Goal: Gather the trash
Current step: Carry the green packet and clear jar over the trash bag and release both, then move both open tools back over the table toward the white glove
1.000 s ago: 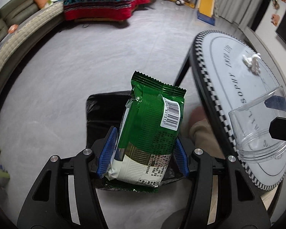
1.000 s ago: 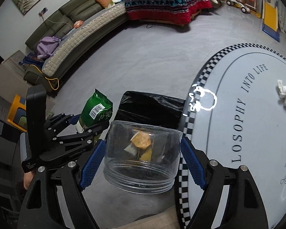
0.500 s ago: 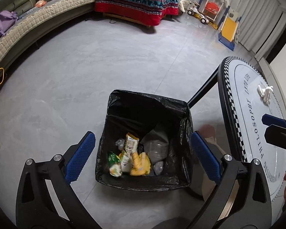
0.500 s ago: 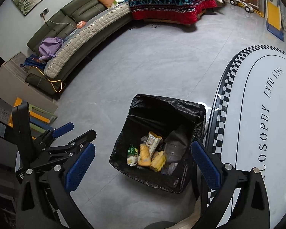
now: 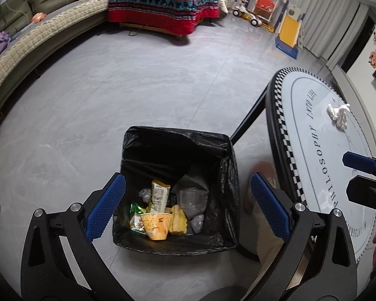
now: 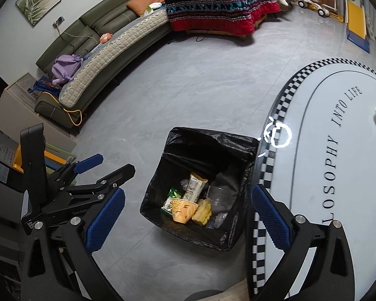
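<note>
A bin with a black liner (image 5: 178, 131) stands on the grey floor beside the oval table (image 5: 313, 175). Inside lie a green snack packet (image 5: 137, 215), a clear plastic cup (image 5: 191, 199), a yellow paper cup (image 5: 156, 225) and other wrappers. My left gripper (image 5: 186, 179) hangs open above the bin with nothing between its blue pads. My right gripper (image 6: 188, 191) is also open and empty over the bin (image 6: 213, 135), and it shows at the right edge of the left wrist view (image 5: 348, 173). A crumpled white tissue (image 5: 338, 116) lies on the table.
The table's checkered rim (image 6: 265, 173) and a black leg (image 5: 248, 118) run close by the bin's right side. A person's foot (image 5: 262, 173) is between bin and table. A sofa (image 6: 107, 50), a red patterned blanket (image 5: 163, 2) and toys (image 5: 268, 12) line the far side.
A second ago my left gripper held the green packet and my right held the clear cup above the bin. Both jaws have opened and the two items now lie in the bin.
</note>
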The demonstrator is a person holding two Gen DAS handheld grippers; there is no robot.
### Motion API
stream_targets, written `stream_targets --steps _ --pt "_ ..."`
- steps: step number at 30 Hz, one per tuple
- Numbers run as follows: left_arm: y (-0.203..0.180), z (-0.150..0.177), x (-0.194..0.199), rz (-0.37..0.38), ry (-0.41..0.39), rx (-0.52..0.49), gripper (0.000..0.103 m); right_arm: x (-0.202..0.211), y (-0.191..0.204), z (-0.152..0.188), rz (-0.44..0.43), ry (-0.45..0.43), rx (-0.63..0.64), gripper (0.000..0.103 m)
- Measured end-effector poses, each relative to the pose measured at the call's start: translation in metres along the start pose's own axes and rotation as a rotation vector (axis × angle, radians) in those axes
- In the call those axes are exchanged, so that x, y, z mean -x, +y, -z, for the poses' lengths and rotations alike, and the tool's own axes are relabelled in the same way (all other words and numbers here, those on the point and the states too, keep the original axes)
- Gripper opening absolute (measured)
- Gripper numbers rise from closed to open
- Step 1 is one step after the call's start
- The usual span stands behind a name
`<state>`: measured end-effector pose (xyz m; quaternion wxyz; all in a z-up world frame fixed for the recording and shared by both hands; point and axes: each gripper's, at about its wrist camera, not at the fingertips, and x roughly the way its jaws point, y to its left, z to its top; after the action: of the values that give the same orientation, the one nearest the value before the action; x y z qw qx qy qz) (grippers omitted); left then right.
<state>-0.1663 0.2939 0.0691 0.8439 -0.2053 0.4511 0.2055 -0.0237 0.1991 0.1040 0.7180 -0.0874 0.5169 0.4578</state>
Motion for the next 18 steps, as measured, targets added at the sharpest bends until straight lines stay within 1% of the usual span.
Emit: stream_targets --steps 7,12,15,18 --pt "-0.046 -0.011 -0.008 0.03 0.013 -0.07 0.097 0.025 -0.037 0.003 0.017 -0.026 -0.036 0.101" --pt "-0.081 -0.017 -0.015 0.053 0.026 -0.118 0.097 0.044 -0.065 0.005 0.033 -0.077 -0.057 0.101" --pt "-0.108 -0.023 -0.02 0.075 0.028 -0.152 0.097 0.057 -0.09 0.008 0.058 -0.11 -0.082 0.101" --pt "-0.137 -0.029 -0.029 0.109 0.033 -0.185 0.097 0.067 -0.115 0.007 0.077 -0.118 -0.119 0.101"
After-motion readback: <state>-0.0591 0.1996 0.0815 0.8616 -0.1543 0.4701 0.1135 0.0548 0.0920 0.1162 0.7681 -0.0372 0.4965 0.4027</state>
